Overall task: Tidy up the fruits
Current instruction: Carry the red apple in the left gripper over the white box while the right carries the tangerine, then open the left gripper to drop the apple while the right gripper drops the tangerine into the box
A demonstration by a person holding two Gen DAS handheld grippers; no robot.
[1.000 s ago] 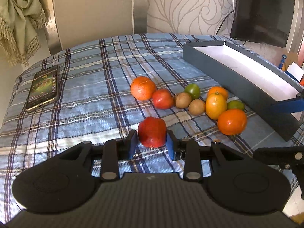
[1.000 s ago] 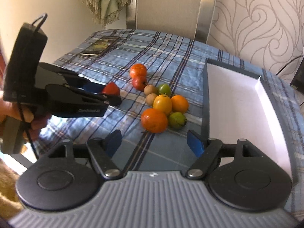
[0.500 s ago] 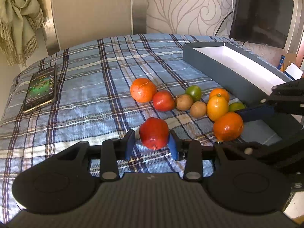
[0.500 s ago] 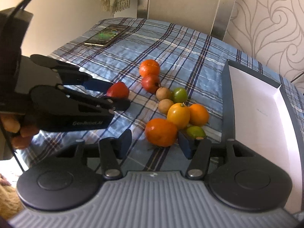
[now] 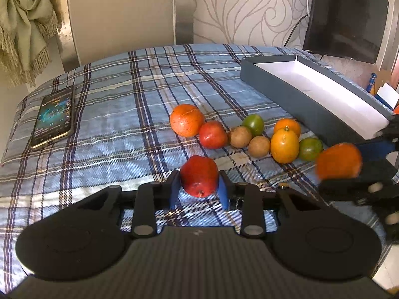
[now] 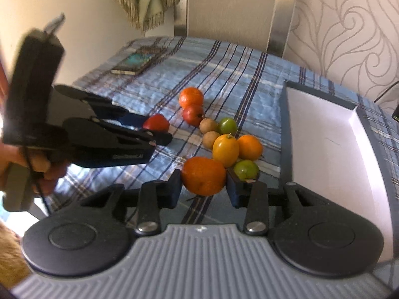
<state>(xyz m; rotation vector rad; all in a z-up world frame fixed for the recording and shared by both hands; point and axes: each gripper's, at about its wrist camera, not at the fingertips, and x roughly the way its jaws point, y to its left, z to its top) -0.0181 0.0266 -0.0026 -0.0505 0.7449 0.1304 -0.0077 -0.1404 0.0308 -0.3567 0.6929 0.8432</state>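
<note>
My left gripper (image 5: 199, 192) is shut on a red apple (image 5: 198, 179) and holds it just above the plaid cloth; it also shows in the right wrist view (image 6: 156, 122). My right gripper (image 6: 203, 189) is shut on a large orange (image 6: 203, 176), which shows at the right of the left wrist view (image 5: 338, 160). Beyond lie another orange (image 5: 186, 123), a red apple (image 5: 213, 134), two brown kiwis (image 5: 240, 136), a green lime (image 5: 253, 124), a yellow-orange fruit (image 5: 284, 145), a small orange (image 5: 287, 126) and a second lime (image 5: 310, 149).
A dark grey box with a white inside (image 5: 314, 84) stands at the right of the fruit; it also shows in the right wrist view (image 6: 324, 134). A phone (image 5: 53, 115) lies at the left on the cloth. A black screen (image 5: 346, 15) hangs at the back right.
My right gripper moved in on the large orange and shut on it, and the orange has come up off the cloth. The left gripper still holds the red apple.
</note>
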